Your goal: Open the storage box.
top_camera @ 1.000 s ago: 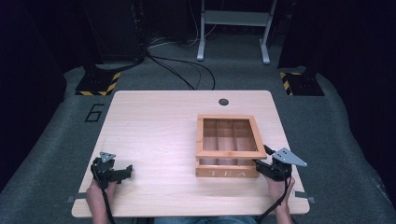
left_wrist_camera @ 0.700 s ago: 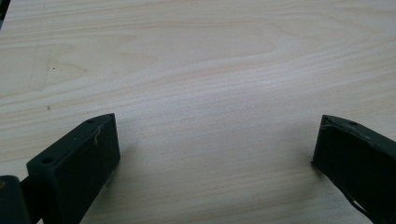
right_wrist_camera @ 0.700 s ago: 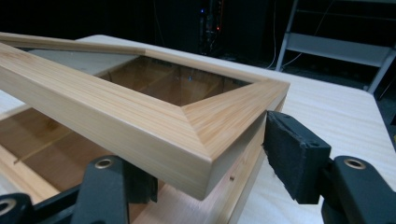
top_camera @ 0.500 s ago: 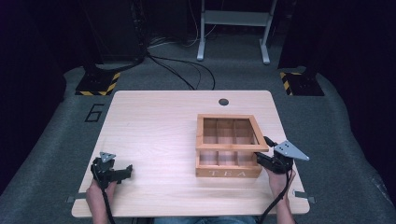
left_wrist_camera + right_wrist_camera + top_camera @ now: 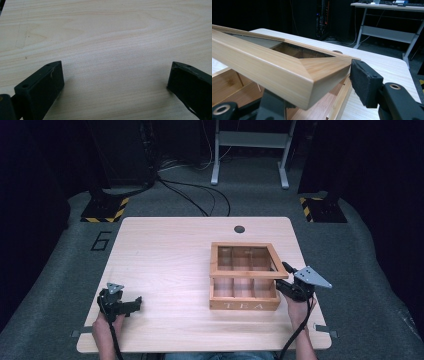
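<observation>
"TEA" in pale capitals on front wall of wooden box, near right side of table. Large digit "6" in dark on grey floor mat, just off table's far left corner. Nothing else legible.

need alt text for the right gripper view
The right gripper grips the corner of a wooden tea box's lid, raised above the box's compartments; one jaw is under the frame, the other against its side. Beyond are the pale table and a dark room.
</observation>
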The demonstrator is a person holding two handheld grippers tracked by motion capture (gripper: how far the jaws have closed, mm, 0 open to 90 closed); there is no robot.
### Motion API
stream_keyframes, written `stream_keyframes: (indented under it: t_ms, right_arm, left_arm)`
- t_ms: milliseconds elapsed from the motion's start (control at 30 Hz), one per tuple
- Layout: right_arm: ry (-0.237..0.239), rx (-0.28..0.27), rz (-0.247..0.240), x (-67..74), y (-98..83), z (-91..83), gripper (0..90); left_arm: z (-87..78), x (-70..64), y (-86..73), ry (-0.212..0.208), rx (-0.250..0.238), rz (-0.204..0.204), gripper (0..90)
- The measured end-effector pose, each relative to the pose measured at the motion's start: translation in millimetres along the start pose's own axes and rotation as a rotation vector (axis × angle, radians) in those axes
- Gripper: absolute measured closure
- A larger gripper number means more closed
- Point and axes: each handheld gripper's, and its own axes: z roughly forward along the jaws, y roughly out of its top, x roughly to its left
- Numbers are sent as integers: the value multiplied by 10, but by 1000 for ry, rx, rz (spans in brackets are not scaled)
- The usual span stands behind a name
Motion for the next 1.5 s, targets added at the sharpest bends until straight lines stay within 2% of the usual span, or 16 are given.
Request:
stream_keyframes:
  t_ms: [300, 500, 733, 933, 1500]
  right_arm:
    - [-5, -7, 15, -16, -9, 27, 475]
    - [-13, -41, 38, -39, 5, 7, 538]
    - [-8, -69, 52, -58, 10, 15, 556]
    - [-23, -89, 54, -52, 26, 16, 575]
    - [-3, -85, 87, -123, 221, 18, 613]
  left_arm:
    - [0, 0, 0, 0, 0, 0, 5]
    - [0, 0, 0, 0, 0, 0, 4]
    - [0, 0, 0, 0, 0, 0, 5]
    - [0, 1, 0, 0, 0, 0, 4]
    - [0, 1, 0, 0, 0, 0, 5]
